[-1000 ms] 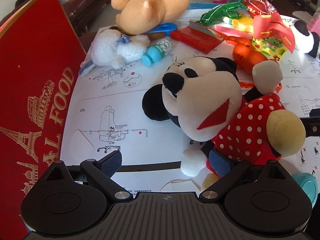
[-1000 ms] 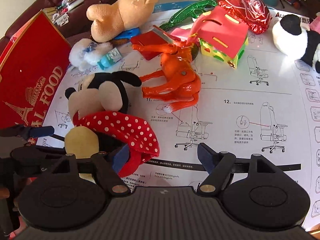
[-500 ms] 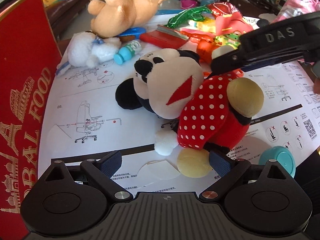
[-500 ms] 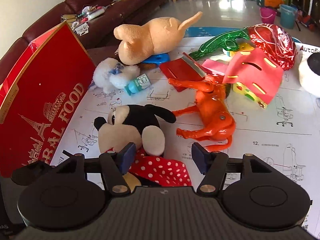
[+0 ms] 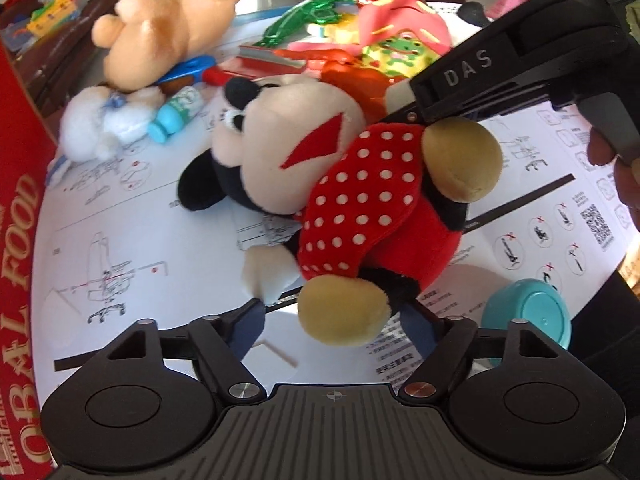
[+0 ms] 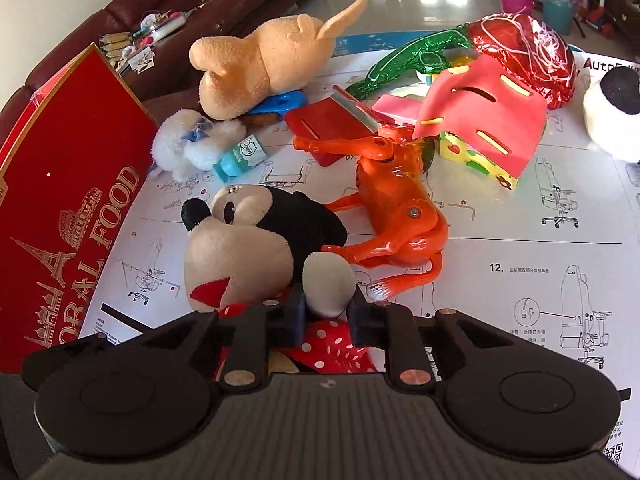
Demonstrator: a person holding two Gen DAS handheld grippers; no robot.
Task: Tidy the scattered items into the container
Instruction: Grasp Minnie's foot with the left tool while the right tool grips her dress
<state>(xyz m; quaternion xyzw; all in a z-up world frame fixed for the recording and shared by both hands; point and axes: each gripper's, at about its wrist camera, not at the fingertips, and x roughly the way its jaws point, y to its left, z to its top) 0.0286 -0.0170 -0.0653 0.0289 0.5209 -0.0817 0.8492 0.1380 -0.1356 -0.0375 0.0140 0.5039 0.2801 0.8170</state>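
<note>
Between the fingers of the right gripper [image 6: 325, 312], the cream hand of the mouse plush [image 6: 256, 248] is being squeezed: the jaws are closing on it and the blue pads [image 6: 295, 318] are already pressing its sides. Just beneath that gripper the plush's red polka-dot dress is showing, and its head is lying just ahead and to the left on the white instruction sheet [image 6: 520, 248]. Right of the fingertips, an orange plastic horse [image 6: 396, 216] is lying on its side, its tail close to the right finger. Far left of the gripper, the red cardboard box [image 6: 68, 208] lettered with "FOOD" is standing on edge.

From the left wrist view, the left gripper [image 5: 332, 322] is closing around the plush's lower end, with a tan foot [image 5: 344, 308] sitting between the jaws; the right pad looks to be against the foot, while the left pad [image 5: 248, 326] is standing apart from it. Ahead and to the right, the other gripper, marked "DAS", is reaching in over the plush's upper foot. A teal lid [image 5: 528, 316] is lying just right of the left gripper's fingers. Further ahead, a tan plush animal [image 5: 168, 40], a white fluffy toy [image 5: 100, 128] and a small teal bottle [image 5: 176, 118] are lying in a cluster.
</note>
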